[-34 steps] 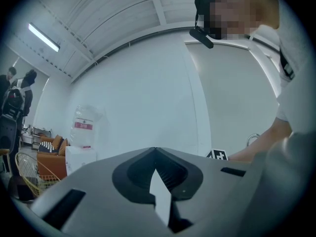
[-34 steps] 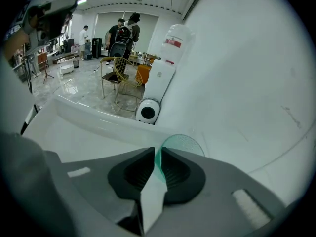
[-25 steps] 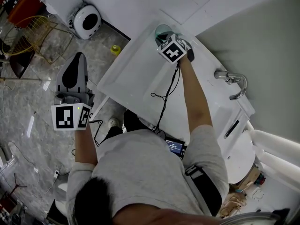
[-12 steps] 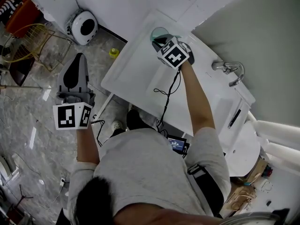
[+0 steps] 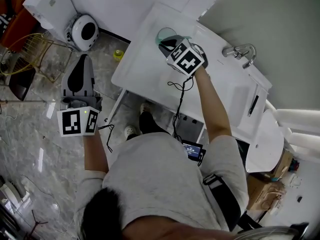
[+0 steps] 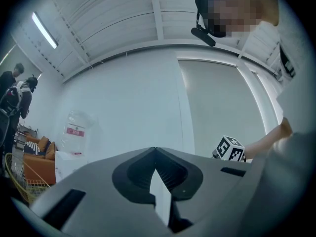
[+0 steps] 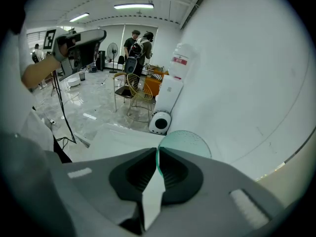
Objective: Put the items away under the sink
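Note:
A round green translucent dish (image 5: 166,33) sits at the far end of the white counter (image 5: 142,69). My right gripper (image 5: 168,44) reaches over the counter to it. In the right gripper view the jaws are shut on the dish's thin near rim, and the dish (image 7: 185,143) stands out beyond the right gripper (image 7: 157,154). My left gripper (image 5: 82,63) hangs over the marble floor left of the counter, shut with nothing in it. In its own view the left gripper (image 6: 155,154) faces a white wall.
A chrome faucet (image 5: 241,50) stands at the counter's right, with a cabinet door and black handle (image 5: 253,105) below it. On the floor are a round white machine (image 5: 83,31), a small yellow thing (image 5: 117,54) and a wire chair (image 5: 25,49). A cable (image 5: 177,101) trails from my right arm.
The head view has shifted, so the counter sits lower and further right. My right gripper stays at the dish and its cube has turned a little. The left gripper barely moved.

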`<state>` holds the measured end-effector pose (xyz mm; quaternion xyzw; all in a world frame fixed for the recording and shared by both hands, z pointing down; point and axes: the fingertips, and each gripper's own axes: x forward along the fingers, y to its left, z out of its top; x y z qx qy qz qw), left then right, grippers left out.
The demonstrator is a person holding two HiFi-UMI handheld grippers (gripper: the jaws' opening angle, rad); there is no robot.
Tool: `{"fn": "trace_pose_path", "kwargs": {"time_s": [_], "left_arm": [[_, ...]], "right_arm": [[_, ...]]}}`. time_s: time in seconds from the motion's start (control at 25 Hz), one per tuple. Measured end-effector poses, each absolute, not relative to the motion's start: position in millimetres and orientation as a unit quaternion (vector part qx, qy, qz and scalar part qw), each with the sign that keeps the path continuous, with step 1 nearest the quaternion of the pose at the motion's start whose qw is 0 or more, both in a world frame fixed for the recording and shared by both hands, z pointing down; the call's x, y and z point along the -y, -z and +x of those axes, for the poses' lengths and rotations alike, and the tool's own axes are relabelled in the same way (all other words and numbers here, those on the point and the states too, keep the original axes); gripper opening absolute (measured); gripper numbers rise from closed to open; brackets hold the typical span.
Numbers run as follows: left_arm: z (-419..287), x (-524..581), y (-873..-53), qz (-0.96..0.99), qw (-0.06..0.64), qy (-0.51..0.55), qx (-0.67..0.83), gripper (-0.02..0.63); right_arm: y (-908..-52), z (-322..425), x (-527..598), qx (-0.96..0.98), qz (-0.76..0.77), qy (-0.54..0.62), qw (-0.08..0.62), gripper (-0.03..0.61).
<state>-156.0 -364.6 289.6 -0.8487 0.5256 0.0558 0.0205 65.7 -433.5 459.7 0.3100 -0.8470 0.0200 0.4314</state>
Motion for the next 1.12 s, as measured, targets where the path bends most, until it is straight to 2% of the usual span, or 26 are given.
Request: {"fn": "trace_pose_path", "kwargs": {"time_s": [0.4, 1.12], "left_arm": [[-163, 326, -288, -0.871, 0.020, -0.071, -0.486, 0.006], [-147, 275, -304, -0.902, 0.004, -0.069, -0.427, 0.006]], "right_arm": [[-435, 43, 355, 0.843, 0.334, -0.009, 0.421, 0.028], [-450, 21, 243, 0.840, 0.356, -0.033, 0.407, 0.029]]}}
